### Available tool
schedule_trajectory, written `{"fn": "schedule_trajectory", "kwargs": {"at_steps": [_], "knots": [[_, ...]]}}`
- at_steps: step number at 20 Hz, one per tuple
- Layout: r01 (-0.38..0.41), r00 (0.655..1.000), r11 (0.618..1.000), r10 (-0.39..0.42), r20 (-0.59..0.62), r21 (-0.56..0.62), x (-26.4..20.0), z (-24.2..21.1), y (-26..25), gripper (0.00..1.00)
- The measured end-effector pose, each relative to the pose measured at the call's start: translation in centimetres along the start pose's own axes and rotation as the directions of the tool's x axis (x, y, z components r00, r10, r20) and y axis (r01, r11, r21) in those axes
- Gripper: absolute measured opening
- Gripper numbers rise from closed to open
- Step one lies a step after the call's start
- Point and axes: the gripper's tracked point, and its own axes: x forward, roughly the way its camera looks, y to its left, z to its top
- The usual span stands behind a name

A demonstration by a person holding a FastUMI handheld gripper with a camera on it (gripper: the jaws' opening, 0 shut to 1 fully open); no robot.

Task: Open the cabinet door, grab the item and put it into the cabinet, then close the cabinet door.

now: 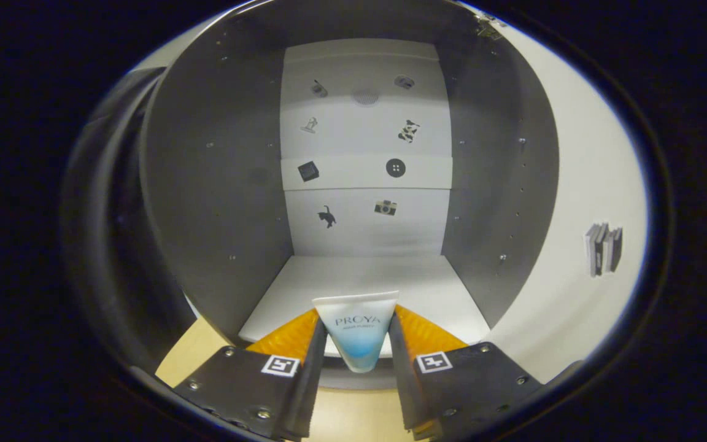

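A white tube with a blue lower end sits between my fingers, and my gripper is shut on it with both fingers pressing its sides. The tube's flat sealed end points forward, over the front lip of the cabinet floor. The cabinet stands open straight ahead: grey side walls, a white back panel with several small dark stickers. The open cabinet door, white on its inner face, swings out to the right of the fingers.
A light wooden table top lies under the gripper, in front of the cabinet. The door carries a sticker of books. A hinge shows at the cabinet's upper right corner. The cabinet's interior floor is bare beyond the tube.
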Motion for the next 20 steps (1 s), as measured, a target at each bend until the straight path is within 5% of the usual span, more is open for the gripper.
{"fn": "schedule_trajectory", "kwargs": {"at_steps": [15,18,20], "knots": [[0.03,0.999,0.999,-0.029,-0.042,0.027,4.5,-0.4,-0.4,0.61],[0.023,1.0,0.999,-0.023,-0.012,0.041,3.9,0.4,-0.2,0.84],[0.032,0.999,0.998,-0.033,0.007,0.054,3.4,1.0,-0.5,0.9]]}}
